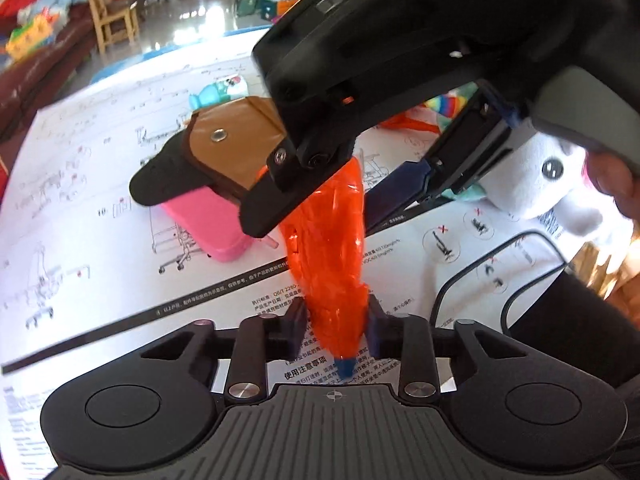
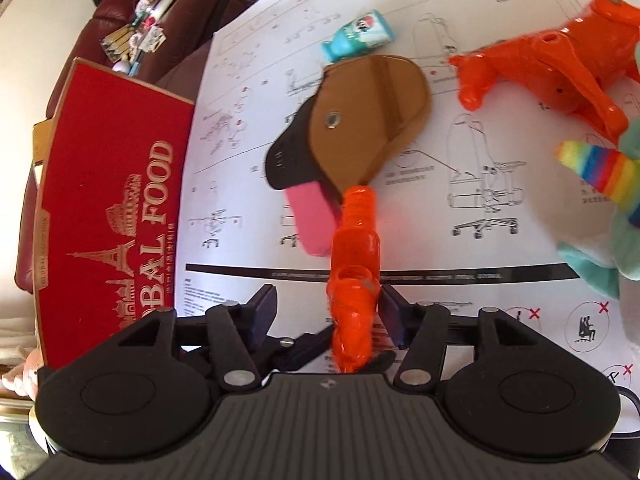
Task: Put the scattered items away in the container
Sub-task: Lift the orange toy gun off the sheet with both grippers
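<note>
An orange translucent plastic toy is held above the paper-covered table. My left gripper is shut on its lower end. My right gripper has its jaws around the other part of the same toy, with a gap on both sides. The right gripper's black body shows large over the toy in the left wrist view. A red cardboard box lid lies at the table's left edge.
A brown and black leather pouch lies on a pink case. A teal mini bottle, an orange plastic toy animal and a white plush unicorn with a rainbow horn lie around on the paper.
</note>
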`<state>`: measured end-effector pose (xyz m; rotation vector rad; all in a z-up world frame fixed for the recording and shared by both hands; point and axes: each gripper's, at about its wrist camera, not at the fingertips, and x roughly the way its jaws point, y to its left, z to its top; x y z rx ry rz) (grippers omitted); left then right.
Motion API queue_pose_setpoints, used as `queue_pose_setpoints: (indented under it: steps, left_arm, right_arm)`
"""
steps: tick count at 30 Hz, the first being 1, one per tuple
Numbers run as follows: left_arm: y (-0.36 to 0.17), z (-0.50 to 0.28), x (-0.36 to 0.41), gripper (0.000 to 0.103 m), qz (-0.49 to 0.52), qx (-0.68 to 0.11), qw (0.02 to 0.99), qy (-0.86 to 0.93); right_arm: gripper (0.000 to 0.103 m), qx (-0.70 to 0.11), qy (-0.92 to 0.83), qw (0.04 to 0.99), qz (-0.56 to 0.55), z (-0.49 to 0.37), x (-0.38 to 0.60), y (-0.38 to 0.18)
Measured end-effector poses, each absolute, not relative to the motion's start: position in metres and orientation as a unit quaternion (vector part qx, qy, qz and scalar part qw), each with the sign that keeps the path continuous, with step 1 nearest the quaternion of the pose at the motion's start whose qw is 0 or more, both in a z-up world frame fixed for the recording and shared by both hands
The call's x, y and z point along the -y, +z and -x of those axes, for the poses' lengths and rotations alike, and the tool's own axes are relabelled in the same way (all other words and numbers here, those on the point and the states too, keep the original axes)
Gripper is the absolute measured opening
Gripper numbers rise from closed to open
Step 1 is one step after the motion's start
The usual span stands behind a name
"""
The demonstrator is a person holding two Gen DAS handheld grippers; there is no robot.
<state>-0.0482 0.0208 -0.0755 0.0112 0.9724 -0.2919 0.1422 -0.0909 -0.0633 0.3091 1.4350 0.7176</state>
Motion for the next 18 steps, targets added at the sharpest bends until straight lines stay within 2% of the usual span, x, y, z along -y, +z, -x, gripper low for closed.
queue_pose_setpoints:
  steps: [5,7,18]
  left_arm:
    - [-0.072,0.049,-0.035,0.026,0.027,-0.464,0.874,-0.139]
    - [-0.075,0.050,-0.036,0.025,0.016,-0.469,0.873,-0.130]
    - [-0.079,0.056,-0.026,0.024,-0.001,-0.467,0.874,-0.137]
  right_arm:
    - [0.065,-0.630,0.314,0.701,-0.117,-0.142,0.089,-0.058]
    - [0.071,-0.631,0.304,0.703,-0.122,-0.145,0.093,-0.059]
    - [0.071,-0.614,0.281,0.731,-0.100,-0.155,0.089,-0.057]
